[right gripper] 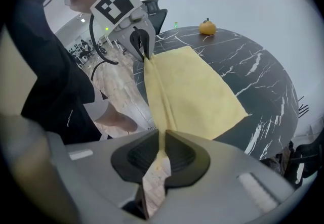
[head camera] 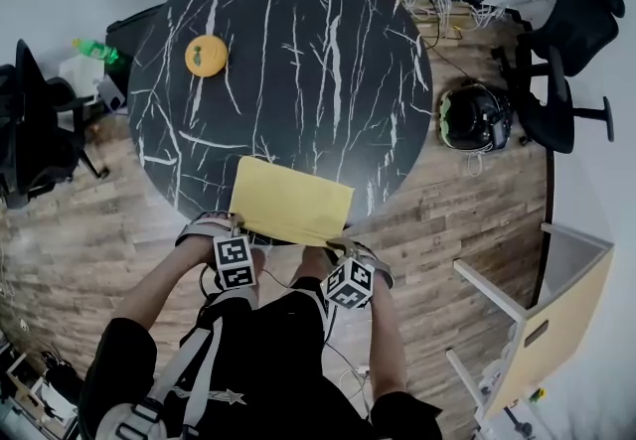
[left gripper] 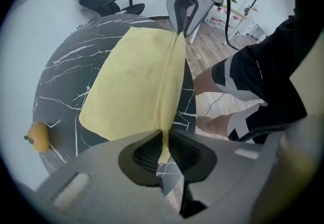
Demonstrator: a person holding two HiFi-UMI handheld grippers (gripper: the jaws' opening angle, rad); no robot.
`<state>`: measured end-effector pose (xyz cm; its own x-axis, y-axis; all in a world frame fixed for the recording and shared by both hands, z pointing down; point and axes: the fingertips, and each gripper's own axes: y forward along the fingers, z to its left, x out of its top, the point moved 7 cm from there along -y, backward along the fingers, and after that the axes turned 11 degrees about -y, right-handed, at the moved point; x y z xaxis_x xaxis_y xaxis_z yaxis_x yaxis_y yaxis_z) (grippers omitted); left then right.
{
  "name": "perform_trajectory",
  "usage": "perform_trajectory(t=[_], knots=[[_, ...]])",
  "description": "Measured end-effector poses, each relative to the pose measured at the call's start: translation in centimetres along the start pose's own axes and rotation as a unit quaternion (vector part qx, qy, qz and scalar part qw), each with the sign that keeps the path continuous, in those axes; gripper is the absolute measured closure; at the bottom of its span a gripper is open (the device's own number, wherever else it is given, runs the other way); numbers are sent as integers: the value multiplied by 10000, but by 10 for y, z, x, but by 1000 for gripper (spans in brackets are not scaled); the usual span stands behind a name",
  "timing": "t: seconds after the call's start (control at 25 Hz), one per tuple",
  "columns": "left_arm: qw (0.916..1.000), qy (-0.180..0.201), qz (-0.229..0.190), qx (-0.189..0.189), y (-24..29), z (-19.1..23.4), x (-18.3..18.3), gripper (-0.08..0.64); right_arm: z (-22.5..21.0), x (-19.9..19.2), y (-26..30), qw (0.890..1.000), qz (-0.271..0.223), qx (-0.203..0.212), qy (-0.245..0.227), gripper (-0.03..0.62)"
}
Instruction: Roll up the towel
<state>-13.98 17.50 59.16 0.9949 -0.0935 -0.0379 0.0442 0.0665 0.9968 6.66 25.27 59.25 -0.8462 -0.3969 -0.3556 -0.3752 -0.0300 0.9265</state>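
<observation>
The left gripper (left gripper: 163,143) pinches the near edge of the yellow towel (left gripper: 132,84). The right gripper (right gripper: 162,143) pinches that edge too.

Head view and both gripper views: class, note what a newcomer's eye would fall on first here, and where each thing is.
The bright yellow towel lies spread at the near edge of the round black marble table. The left gripper and right gripper each pinch one near corner, holding that edge taut between them. A small orange fruit-like object sits alone at the table's far left.
</observation>
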Motion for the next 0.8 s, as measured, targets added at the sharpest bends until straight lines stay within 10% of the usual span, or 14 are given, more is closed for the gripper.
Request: perform_trajectory(t=[0.8], knots=[[9949, -86, 532, -852, 2, 19, 8, 509, -26, 6, -9, 9942, -198, 876, 592, 547]])
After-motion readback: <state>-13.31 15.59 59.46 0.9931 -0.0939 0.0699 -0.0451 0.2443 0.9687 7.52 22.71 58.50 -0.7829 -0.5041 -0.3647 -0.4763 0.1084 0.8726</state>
